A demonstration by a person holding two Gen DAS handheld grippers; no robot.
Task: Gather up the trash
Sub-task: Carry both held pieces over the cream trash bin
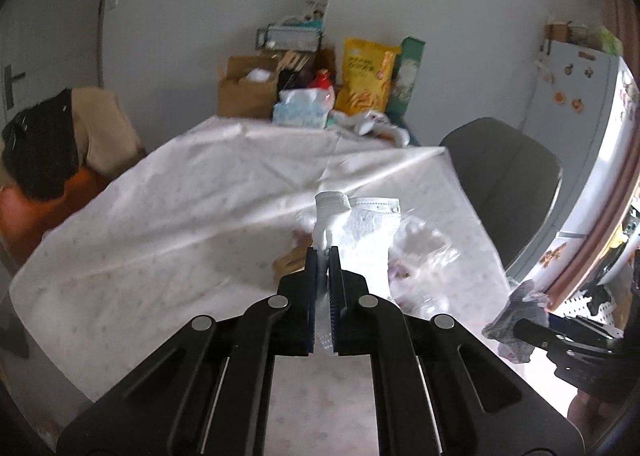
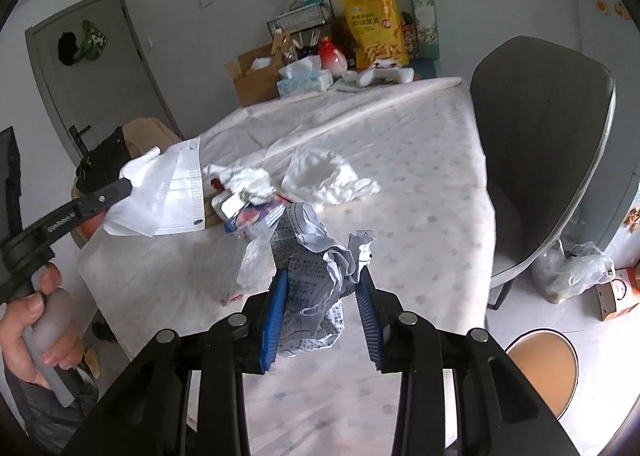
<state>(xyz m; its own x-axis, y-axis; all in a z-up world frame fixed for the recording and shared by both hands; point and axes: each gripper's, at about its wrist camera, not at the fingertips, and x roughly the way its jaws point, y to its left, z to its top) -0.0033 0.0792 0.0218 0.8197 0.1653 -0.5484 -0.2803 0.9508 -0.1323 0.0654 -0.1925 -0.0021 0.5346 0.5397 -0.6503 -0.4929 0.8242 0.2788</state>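
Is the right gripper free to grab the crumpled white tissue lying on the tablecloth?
Probably not yet: the right gripper is already shut on a crumpled printed paper wrapper, though the crumpled white tissue lies uncovered.

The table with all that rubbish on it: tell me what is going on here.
A person is clearing trash off the table with a handheld gripper in each hand. The left gripper has its jaws shut on a used face mask, lifted above the cloth. The right gripper grips a crumpled printed wrapper between its blue jaws. A white plastic bag, crumpled tissue and other scraps lie on the table, not yet collected.
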